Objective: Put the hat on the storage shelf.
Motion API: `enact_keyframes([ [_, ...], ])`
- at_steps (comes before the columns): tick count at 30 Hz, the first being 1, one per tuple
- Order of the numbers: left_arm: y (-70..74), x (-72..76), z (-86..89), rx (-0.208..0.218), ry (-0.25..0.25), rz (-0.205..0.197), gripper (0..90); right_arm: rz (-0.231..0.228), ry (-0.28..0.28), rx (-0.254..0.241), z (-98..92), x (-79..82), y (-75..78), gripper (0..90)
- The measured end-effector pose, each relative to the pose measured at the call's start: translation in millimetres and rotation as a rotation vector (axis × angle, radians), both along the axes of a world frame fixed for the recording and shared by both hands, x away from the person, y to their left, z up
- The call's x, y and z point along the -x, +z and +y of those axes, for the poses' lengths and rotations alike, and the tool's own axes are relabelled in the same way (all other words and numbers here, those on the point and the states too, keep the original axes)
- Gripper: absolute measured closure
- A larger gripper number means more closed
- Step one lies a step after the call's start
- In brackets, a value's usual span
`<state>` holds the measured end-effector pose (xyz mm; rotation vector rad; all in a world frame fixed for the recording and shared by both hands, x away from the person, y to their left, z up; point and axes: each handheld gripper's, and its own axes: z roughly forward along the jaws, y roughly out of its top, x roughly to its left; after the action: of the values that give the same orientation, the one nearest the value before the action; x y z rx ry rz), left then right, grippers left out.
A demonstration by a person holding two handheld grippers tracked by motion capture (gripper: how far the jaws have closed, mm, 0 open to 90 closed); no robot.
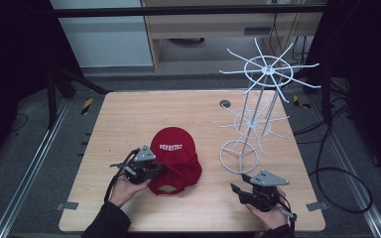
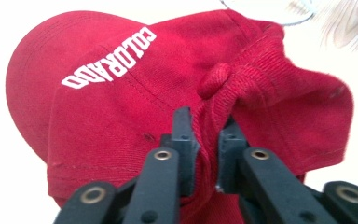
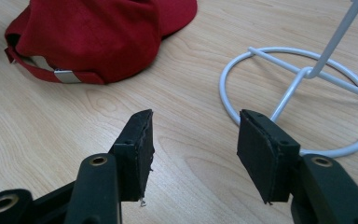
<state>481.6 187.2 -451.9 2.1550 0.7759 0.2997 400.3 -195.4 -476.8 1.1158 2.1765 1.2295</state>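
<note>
Left tool (image 2: 204,140) is clamped on a fold of the red cap (image 1: 176,156) near the counter's (image 1: 129,114) front edge; soft, light cloth, better gripped at the stiffer brim. Right tool (image 3: 193,154) waits half open, empty, beside the wire rack (image 1: 258,106).

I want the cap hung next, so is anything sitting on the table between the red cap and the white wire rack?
Nothing visible: only bare table lies between the red cap and the white wire rack.
</note>
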Motion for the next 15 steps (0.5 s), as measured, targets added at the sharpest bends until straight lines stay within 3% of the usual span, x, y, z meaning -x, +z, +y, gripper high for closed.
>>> enact_keyframes([
  [3,3.6,0.9,0.9,0.025,0.019,0.000,82.8,0.004,-0.004,-0.007,-1.3,-0.1,0.4,45.9],
  [12,30.1,18.0,12.2,0.159,0.119,-0.014,84.1,-0.003,-0.035,-0.033,-12.7,0.3,2.6,44.6],
  [13,30.1,18.0,12.2,0.159,0.119,-0.014,84.1,-0.003,-0.035,-0.033,-12.7,0.3,2.6,44.6],
  [14,36.4,20.8,15.7,0.192,0.137,-0.013,84.1,-0.006,-0.041,-0.039,-15.3,-0.2,2.3,44.5],
  [15,36.4,20.8,15.7,0.192,0.137,-0.013,84.1,-0.006,-0.043,-0.037,-16.0,-0.3,2.1,44.4],
])
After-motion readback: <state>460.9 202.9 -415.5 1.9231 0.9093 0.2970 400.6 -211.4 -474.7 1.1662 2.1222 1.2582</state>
